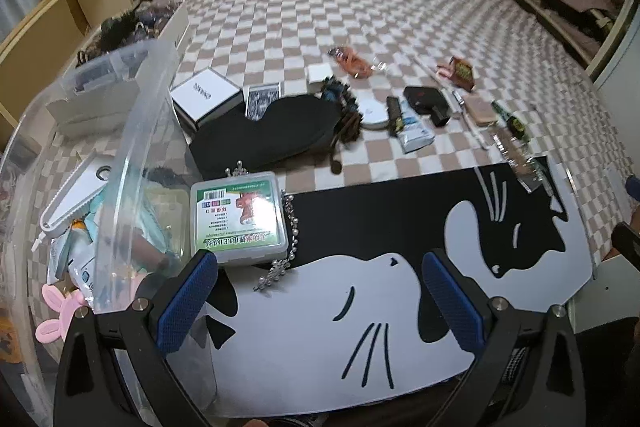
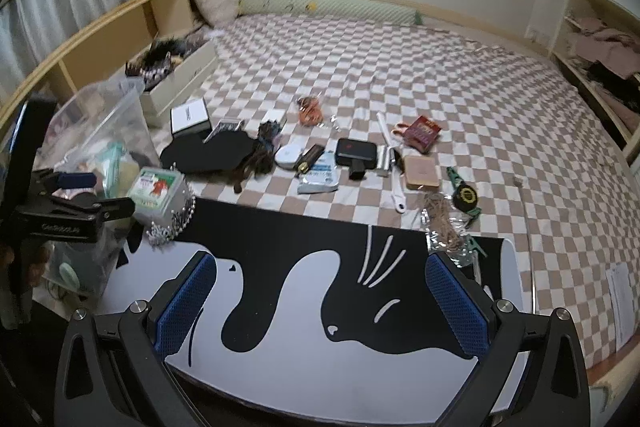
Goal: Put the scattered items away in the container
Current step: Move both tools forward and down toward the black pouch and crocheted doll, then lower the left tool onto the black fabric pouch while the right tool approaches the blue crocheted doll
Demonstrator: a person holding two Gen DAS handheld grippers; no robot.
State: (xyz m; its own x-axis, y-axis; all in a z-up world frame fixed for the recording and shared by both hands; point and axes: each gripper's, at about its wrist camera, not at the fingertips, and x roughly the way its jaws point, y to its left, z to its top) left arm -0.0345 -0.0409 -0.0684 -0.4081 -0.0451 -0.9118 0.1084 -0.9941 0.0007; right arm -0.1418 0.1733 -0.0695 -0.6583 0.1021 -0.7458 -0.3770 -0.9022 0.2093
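Although both tools hang idle, the left gripper [image 1: 320,303] and right gripper [image 2: 322,303] have their jaws spread, pinching nothing. The LED headlamp case [image 1: 239,217] rests on the cat-print mat [image 1: 400,227], touching the clear plastic container [image 1: 132,131]. It is probably rigid, light and smooth; gripping across its short sides seems advisable. The beaded chain [image 1: 290,239] beside it is limp and would likely slip.
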